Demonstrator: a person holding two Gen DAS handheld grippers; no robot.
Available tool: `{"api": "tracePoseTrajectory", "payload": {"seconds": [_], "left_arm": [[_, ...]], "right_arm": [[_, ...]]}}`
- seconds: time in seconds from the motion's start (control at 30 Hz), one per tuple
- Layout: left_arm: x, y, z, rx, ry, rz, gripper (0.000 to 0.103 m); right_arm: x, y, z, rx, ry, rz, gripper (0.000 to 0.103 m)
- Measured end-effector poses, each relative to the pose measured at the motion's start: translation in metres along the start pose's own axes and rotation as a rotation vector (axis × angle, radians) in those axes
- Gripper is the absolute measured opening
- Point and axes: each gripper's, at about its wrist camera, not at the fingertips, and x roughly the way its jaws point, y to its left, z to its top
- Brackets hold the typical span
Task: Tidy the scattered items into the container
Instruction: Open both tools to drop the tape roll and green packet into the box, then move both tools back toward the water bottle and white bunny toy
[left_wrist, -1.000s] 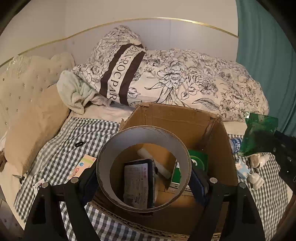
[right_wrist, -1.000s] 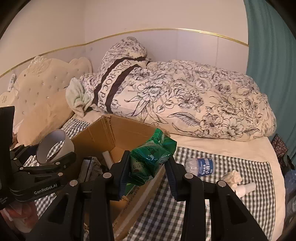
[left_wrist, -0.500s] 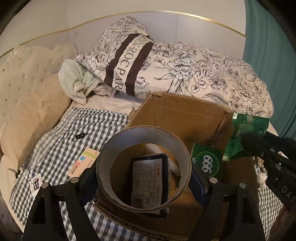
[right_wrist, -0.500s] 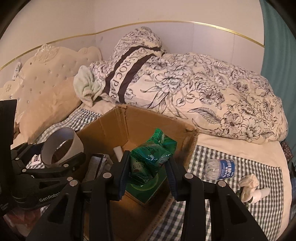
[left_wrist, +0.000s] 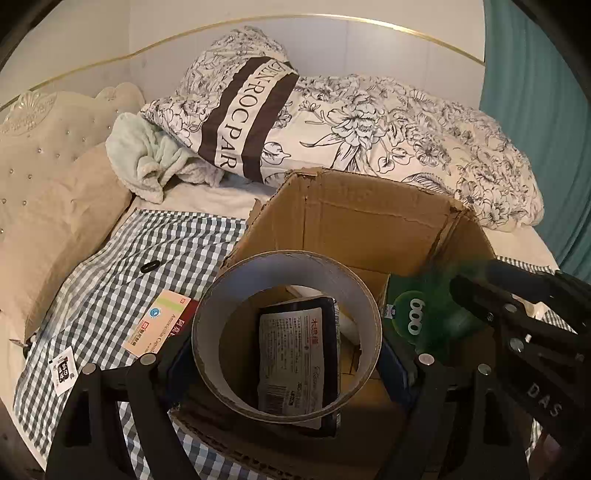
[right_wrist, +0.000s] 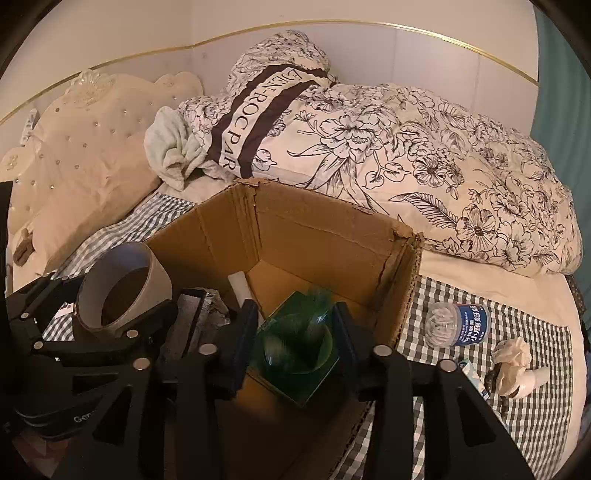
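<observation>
Tape roll (left_wrist: 286, 349): wide grey-brown ring, pale inner wall, hollow core seen straight through in the left view; it is clamped across its width by the left gripper (left_wrist: 286, 360), low centre of frame, over the near left corner of the box (left_wrist: 369, 229). Green packet (right_wrist: 295, 343): crinkled, motion-blurred, sits between the right gripper (right_wrist: 295, 347) fingers, which are opening; pads no longer seem pressed on it, packet over the box interior, lower centre of the right view. Inside the box a black labelled pack (left_wrist: 297, 365), a white stick (right_wrist: 240, 288) and a green carton marked 666 (left_wrist: 410, 319) are seen. Box rim torn at the far corners, flaps upright; the middle of the floor is bare. Right of the box on the checked sheet (right_wrist: 517, 369): water bottle (right_wrist: 456, 325), crumpled tissue (right_wrist: 511, 360). Left of the box: flat medicine box (left_wrist: 159, 321), small black ring (left_wrist: 149, 266), QR tag (left_wrist: 63, 369). Floral duvet (right_wrist: 424, 166) is bunched just behind the box; free sheet is left on both sides
</observation>
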Motion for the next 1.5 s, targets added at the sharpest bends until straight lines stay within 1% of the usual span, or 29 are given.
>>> {"api": "tracePoseTrajectory", "payload": {"seconds": [0.03,0.07,0.1,0.17,0.23,0.63,0.9,1.13,1.3,1.5], "left_arm": [[0.001,0.000,0.001,-0.004,0.005,0.001,0.085],[0.002,0.000,0.002,-0.010,0.013,0.007,0.086],[0.003,0.000,0.004,-0.017,0.020,0.007,0.087],[0.001,-0.001,0.005,-0.030,0.019,-0.010,0.090],[-0.002,-0.004,0.008,-0.029,0.007,-0.006,0.091],[-0.034,-0.029,0.021,0.007,-0.055,-0.002,0.091],[-0.061,-0.043,0.027,0.028,-0.092,0.007,0.091],[-0.090,-0.053,0.036,0.035,-0.142,0.000,0.092],[-0.105,-0.064,0.040,0.042,-0.167,-0.011,0.093],[-0.120,-0.087,0.044,0.068,-0.188,-0.025,0.094]], "right_arm": [[-0.001,-0.002,0.000,0.006,-0.003,-0.009,0.057],[-0.003,-0.004,0.000,0.012,-0.005,-0.016,0.067],[-0.004,-0.007,0.000,0.020,-0.010,-0.015,0.070],[-0.009,-0.013,-0.001,0.035,-0.021,-0.014,0.070],[-0.015,-0.019,0.000,0.039,-0.033,-0.026,0.070],[-0.055,-0.046,0.003,0.082,-0.089,-0.051,0.070],[-0.090,-0.058,0.002,0.093,-0.127,-0.062,0.070],[-0.121,-0.066,0.004,0.100,-0.172,-0.073,0.070],[-0.143,-0.076,0.004,0.107,-0.200,-0.088,0.075],[-0.164,-0.093,0.000,0.122,-0.219,-0.115,0.079]]}}
